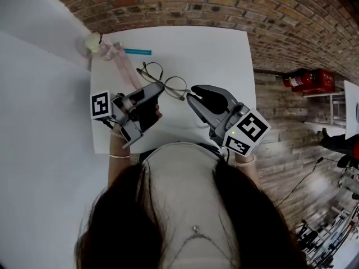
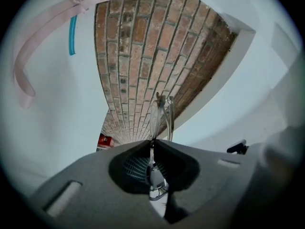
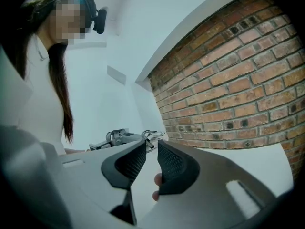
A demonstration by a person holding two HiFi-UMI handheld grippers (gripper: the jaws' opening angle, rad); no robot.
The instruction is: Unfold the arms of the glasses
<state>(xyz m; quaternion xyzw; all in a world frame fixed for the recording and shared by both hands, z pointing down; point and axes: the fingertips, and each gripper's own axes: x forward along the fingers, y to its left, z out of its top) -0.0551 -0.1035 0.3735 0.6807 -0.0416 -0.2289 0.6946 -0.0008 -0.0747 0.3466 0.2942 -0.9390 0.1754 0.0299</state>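
Thin wire-rimmed glasses [image 1: 168, 83] hang just above the white table [image 1: 224, 55], near its middle. My left gripper [image 1: 160, 88] is shut on the glasses at one side of the frame. In the left gripper view the metal piece [image 2: 162, 113] runs straight out from between the closed jaws [image 2: 152, 144]. My right gripper [image 1: 193, 93] hovers just right of the lenses, apart from them. Its jaws [image 3: 151, 144] stand a narrow gap apart with nothing between, and the glasses [image 3: 152, 135] and the left gripper [image 3: 116, 137] show just beyond their tips.
A pink strap [image 1: 120, 60] tied to a pale green item [image 1: 92, 42] lies at the table's far left corner, beside a blue stick [image 1: 137, 52]. A brick floor surrounds the table. A red box [image 1: 308, 80] sits off to the right.
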